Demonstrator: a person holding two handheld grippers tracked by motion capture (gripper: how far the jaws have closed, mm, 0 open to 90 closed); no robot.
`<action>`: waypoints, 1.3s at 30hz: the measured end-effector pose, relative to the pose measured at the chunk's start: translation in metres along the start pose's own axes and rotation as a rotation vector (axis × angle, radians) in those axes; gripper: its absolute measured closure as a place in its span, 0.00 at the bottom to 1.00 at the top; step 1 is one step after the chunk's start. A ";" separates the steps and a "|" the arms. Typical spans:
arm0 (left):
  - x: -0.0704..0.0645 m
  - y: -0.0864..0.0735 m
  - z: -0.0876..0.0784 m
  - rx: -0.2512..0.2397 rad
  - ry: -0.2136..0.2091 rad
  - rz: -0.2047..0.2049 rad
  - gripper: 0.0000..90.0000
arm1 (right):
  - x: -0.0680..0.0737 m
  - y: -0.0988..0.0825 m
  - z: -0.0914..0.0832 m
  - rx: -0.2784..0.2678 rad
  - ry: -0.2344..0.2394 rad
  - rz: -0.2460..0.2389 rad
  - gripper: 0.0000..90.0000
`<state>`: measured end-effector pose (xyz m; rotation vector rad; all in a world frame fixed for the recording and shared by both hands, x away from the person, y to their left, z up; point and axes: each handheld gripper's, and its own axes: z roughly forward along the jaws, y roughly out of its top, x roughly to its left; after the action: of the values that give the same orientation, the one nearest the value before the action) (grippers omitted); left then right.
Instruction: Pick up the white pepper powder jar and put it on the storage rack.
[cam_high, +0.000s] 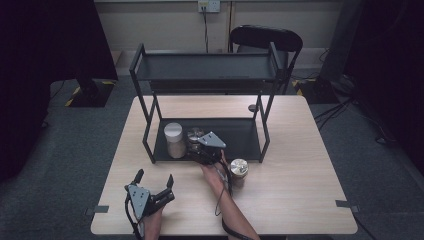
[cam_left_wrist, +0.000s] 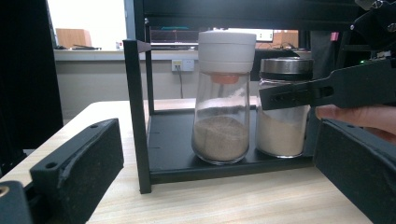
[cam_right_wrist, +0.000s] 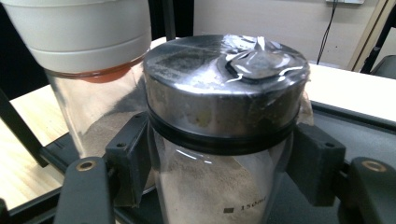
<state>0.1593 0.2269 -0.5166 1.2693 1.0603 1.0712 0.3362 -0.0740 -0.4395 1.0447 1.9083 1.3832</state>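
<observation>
Your desk (cam_high: 300, 165) carries a black two-tier rack (cam_high: 205, 72), standing toward its far side, with a dark chair (cam_high: 266, 37) behind it. On the rack's lower shelf (cam_left_wrist: 187, 154) two jars stand close side by side near the left end: a white-capped glass shaker (cam_left_wrist: 224, 98) with brownish powder in its bottom, and just to its right, seen from your left gripper view, the steel-lidded jar (cam_right_wrist: 224, 116) with paler powder. Your right gripper (cam_high: 196, 148) reaches in from the front, and its fingers (cam_right_wrist: 128, 158) are clenched on that steel-lidded jar just below the lid's dark band, one pad on each side of the glass; whether the jar's base rests on the shelf or hangs slightly off it is hard to tell. A third jar with a metal lid (cam_high: 239, 170) stands on the desk just right of your right hand. Your left gripper (cam_high: 155, 179) sits near the front left of the desk, well apart from the rack, its fingers (cam_left_wrist: 84, 163) spread wide and released, with nothing between them.
</observation>
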 end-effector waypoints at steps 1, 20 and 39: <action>0.000 0.000 0.000 0.000 0.000 0.000 0.01 | 0.000 0.000 0.001 0.001 -0.001 0.002 0.34; 0.000 0.000 0.000 0.000 -0.001 0.001 0.01 | 0.001 -0.006 0.003 -0.003 -0.006 -0.008 0.34; 0.000 0.000 0.000 0.000 -0.001 0.000 0.01 | -0.001 -0.002 0.003 0.013 -0.001 -0.001 0.34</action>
<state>0.1593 0.2271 -0.5166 1.2693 1.0595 1.0701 0.3386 -0.0731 -0.4422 1.0504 1.9196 1.3713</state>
